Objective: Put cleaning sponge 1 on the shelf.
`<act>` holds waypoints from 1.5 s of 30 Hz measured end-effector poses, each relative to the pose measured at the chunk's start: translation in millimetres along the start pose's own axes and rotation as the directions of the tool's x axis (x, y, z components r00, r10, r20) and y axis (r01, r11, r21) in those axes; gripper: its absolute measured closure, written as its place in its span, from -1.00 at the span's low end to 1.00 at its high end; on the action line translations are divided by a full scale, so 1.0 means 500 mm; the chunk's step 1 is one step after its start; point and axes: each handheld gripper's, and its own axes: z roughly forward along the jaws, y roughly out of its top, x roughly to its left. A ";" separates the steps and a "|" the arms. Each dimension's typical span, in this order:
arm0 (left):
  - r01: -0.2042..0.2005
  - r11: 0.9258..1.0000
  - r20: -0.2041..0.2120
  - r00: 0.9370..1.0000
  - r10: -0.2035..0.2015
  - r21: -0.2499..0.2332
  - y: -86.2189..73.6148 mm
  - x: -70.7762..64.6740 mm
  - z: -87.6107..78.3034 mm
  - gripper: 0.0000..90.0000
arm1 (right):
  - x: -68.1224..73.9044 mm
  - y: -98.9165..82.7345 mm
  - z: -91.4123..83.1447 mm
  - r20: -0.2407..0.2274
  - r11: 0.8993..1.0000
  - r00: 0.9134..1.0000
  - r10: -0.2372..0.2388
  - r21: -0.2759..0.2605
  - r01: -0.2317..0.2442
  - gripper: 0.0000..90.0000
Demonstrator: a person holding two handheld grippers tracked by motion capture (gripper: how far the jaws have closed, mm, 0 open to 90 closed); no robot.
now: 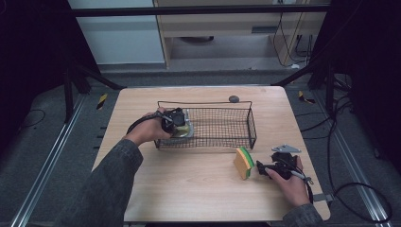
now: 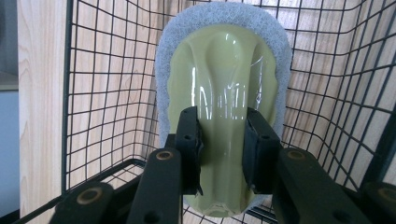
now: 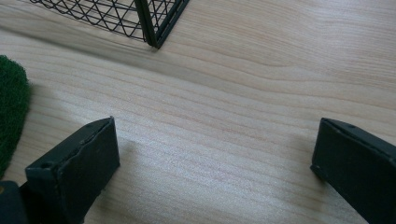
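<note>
My left gripper (image 1: pixel 178 124) is inside the left end of the black wire basket (image 1: pixel 236 141), shut on the glossy olive handle of a scrubber with a white pad (image 2: pixel 223 93); the scrubber (image 1: pixel 185 131) rests in the basket. In the left gripper view the two black jaws of the left gripper (image 2: pixel 223 149) clamp the handle from both sides. A yellow sponge with a green scouring side (image 1: pixel 244 162) stands on edge on the table. My right gripper (image 1: pixel 261 168) sits just right of it, open, nothing between its jaws. In the right gripper view the right gripper (image 3: pixel 215 154) hovers over bare wood, the sponge's green pad (image 3: pixel 11 112) at the left edge.
The wooden table (image 1: pixel 198 189) has a small dark round object (image 1: pixel 233 99) near its far edge behind the basket. A basket corner (image 3: pixel 156 23) shows ahead of the right gripper. Cables trail off the table's right side. Metal frame bars flank the table.
</note>
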 end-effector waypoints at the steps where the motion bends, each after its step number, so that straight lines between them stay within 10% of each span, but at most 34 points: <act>1: 0.005 1.000 0.004 1.000 -0.005 -0.002 0.000 0.000 0.001 0.56 | 0.000 0.000 0.000 0.000 1.000 1.000 0.000 0.000 0.000 -0.98; 15: 0.027 1.000 0.008 1.000 -0.026 -0.010 -0.001 -0.003 0.001 0.40 | 0.000 0.000 0.000 0.000 1.000 1.000 0.001 0.000 -0.001 -0.98; 26: 0.079 0.989 -0.059 0.994 -0.087 -0.123 -0.005 0.005 -0.054 0.13 | 0.000 0.000 0.000 -0.002 1.000 1.000 0.004 0.001 -0.004 -0.98; 33: 0.225 0.949 -0.120 0.959 -0.255 -0.223 -0.012 0.004 -0.092 -0.46 | 0.001 0.000 0.000 -0.002 1.000 1.000 0.006 0.000 -0.006 -0.98; 40: 0.279 0.915 -0.103 0.942 -0.320 -0.291 -0.026 -0.013 -0.110 -0.83 | 0.001 0.001 0.000 -0.009 1.000 1.000 0.010 0.003 -0.010 -0.99; 43: 0.363 0.853 -0.087 0.902 -0.422 -0.374 -0.050 -0.029 -0.131 -0.87 | 0.001 0.001 0.000 -0.010 1.000 1.000 0.010 0.002 -0.010 -0.99; 44: 0.363 0.853 -0.087 0.902 -0.422 -0.374 -0.050 -0.029 -0.131 -0.88 | 0.001 0.001 0.000 -0.010 1.000 1.000 0.010 0.002 -0.010 -0.99; 45: 0.411 0.803 -0.057 0.876 -0.479 -0.432 -0.069 -0.046 -0.141 -0.89 | 0.000 0.001 -0.001 -0.012 1.000 1.000 0.013 0.001 -0.013 -0.98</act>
